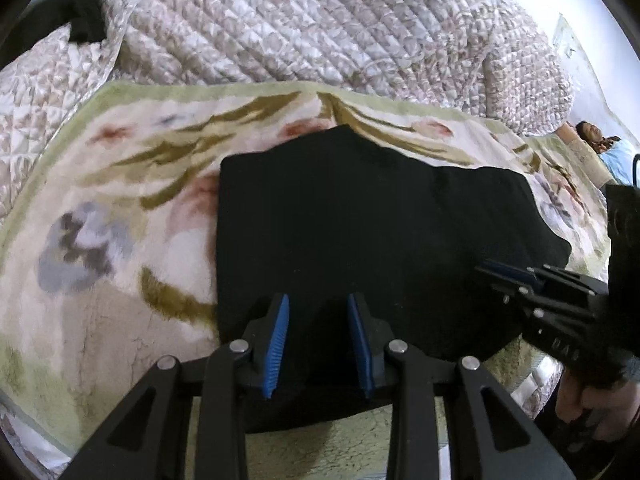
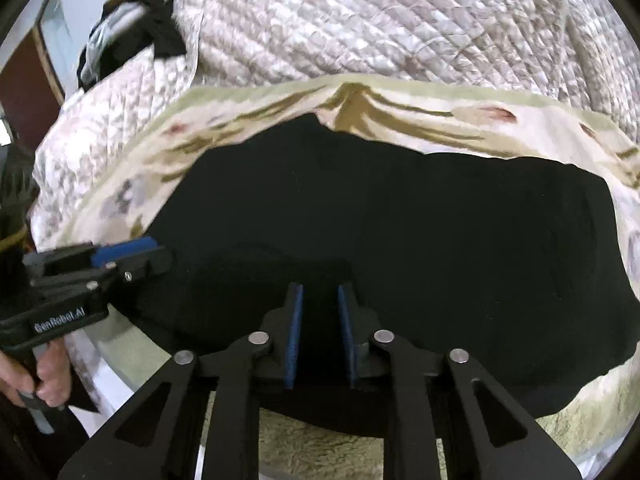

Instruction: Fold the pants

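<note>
The fingers (image 1: 279, 340) of the left gripper (image 1: 318, 344), black with blue ribbed pads, stand apart, with a gap between them and nothing clamped. They hang over the near edge of the black pants (image 1: 360, 232), and whether they touch the cloth cannot be told. The fingers (image 2: 295, 336) of the right gripper (image 2: 320, 334) are also apart, with a narrower gap, poised above the near edge of the same pants (image 2: 400, 248).

The pants lie folded into a wide, dark, roughly rectangular bundle on a floral blanket (image 1: 100, 200) with a pale green border, cream ground and faded pink, blue and olive flowers. The bundle's left edge is straight; its far edge rises to a soft point. Seen from the left wrist camera, the right gripper (image 1: 508, 272) reaches in from the right over the bundle's right end. Seen from the right wrist camera, the left gripper (image 2: 132, 254) comes in from the left, at the bundle's left edge, held by a bare hand (image 2: 44, 376).

Beyond the blanket lies a heaped quilted bedspread (image 1: 300, 20) in pale pink and white. A dark garment (image 2: 140, 36) sits at its far left. At the far right, a person (image 1: 596, 140) lies on the bed.
</note>
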Available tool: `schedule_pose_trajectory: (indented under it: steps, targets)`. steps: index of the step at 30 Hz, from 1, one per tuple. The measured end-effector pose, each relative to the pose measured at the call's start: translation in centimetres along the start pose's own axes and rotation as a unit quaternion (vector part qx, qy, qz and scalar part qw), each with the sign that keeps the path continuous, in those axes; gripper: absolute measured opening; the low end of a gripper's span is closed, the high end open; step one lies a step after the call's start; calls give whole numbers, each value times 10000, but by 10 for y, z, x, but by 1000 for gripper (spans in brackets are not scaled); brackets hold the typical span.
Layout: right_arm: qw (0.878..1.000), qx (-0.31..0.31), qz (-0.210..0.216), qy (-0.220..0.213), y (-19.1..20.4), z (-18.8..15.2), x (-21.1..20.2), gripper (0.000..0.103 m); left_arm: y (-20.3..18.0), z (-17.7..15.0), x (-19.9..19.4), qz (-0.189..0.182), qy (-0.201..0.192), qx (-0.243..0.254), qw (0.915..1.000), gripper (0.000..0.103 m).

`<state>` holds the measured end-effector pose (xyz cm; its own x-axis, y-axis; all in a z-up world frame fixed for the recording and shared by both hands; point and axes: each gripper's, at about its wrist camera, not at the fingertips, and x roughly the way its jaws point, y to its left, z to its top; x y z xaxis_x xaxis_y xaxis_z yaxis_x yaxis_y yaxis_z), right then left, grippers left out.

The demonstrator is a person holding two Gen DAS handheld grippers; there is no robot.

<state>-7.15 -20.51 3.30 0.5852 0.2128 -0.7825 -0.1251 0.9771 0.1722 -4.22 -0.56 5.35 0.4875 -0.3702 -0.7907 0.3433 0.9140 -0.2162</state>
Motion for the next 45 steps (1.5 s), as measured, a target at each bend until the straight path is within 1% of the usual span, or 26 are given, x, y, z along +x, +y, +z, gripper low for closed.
schedule_pose_trajectory:
  steps: [3,5,7,9,10,11,12,13,14,15,16,17,19,20,21,22,23,24,32,34,36,37,39,41,45]
  targets:
    - [9993,117,-235,-257,-10,2,-15,17,3,4,-8,-104,-127,-50,9999,33]
    - [9990,197,-173,-367,-13,2,-23,17,8,7,-12,-74,-203,-120,9997,33]
    - [9989,178,32,-435,-9,0,-29,17,11,8,-13,-41,-212,-193,9996,33]
    - [9992,8,222,-325,1,-4,-26,17,10,5,-11,-53,-152,-169,9997,33]
    - [9995,-82,243,-195,5,-8,-21,17,8,2,-8,-98,-83,-133,9998,33]
    - [9998,-103,142,-17,5,-13,-14,17,4,-2,-5,-170,19,-83,9998,33]
    - [9999,-45,105,58,2,-15,-11,17,0,-5,-3,-201,86,-40,9998,33]
    - [9998,84,196,23,-3,-16,-12,17,-4,-8,-2,-189,87,30,9998,33]
    - [9996,238,155,-15,-9,-15,-17,17,-9,-9,-4,-148,48,166,9997,33]
    - [9995,305,-22,-88,-14,-15,-21,17,-13,-10,-5,-152,32,263,9995,33]
    - [9990,384,-154,-149,-20,-16,-25,17,-16,-10,-7,-227,22,271,9994,33]
    - [9984,510,-188,-176,-26,-18,-29,17,-16,-10,-7,-312,19,242,9992,33]
    - [9958,862,-189,-247,-39,-21,-37,18,-18,-8,-8,-328,4,250,9991,33]
    - [9936,1057,-223,-319,-46,-23,-42,25,-19,-7,-8,-293,-14,247,9993,33]
    - [9917,1205,-245,-379,-52,-25,-47,37,-18,-6,-8,-297,-13,230,9993,33]
    - [9890,1391,-214,-457,-59,-28,-52,43,-18,-5,-8,-307,-6,211,9993,33]
    - [9869,1521,-157,-518,-63,-29,-57,53,-18,-4,-7,-306,-3,197,9993,33]
    - [9845,1653,-126,-565,-67,-32,-60,54,-19,-4,-6,-300,2,207,9993,33]
    - [9634,2567,-233,-731,-101,-45,-78,55,-22,-3,-3,-281,39,284,9992,33]
    - [9555,2822,-392,-764,-109,-49,-80,55,-21,-3,-3,-271,44,255,9993,33]
    - [9442,3166,-485,-769,-121,-55,-80,55,-19,-2,-2,-251,53,219,9994,33]
    - [9375,3361,-485,-761,-128,-58,-79,55,-18,-2,-2,-247,59,208,9995,33]
    - [9289,3613,-395,-711,-139,-62,-74,55,-17,-2,-1,-236,76,209,9995,33]
    - [9187,3858,-287,-792,-148,-62,-70,55,-17,-1,0,-217,85,216,9995,33]
    - [9076,4072,-317,-971,-158,-55,-67,55,-16,-1,0,-223,90,195,9995,33]
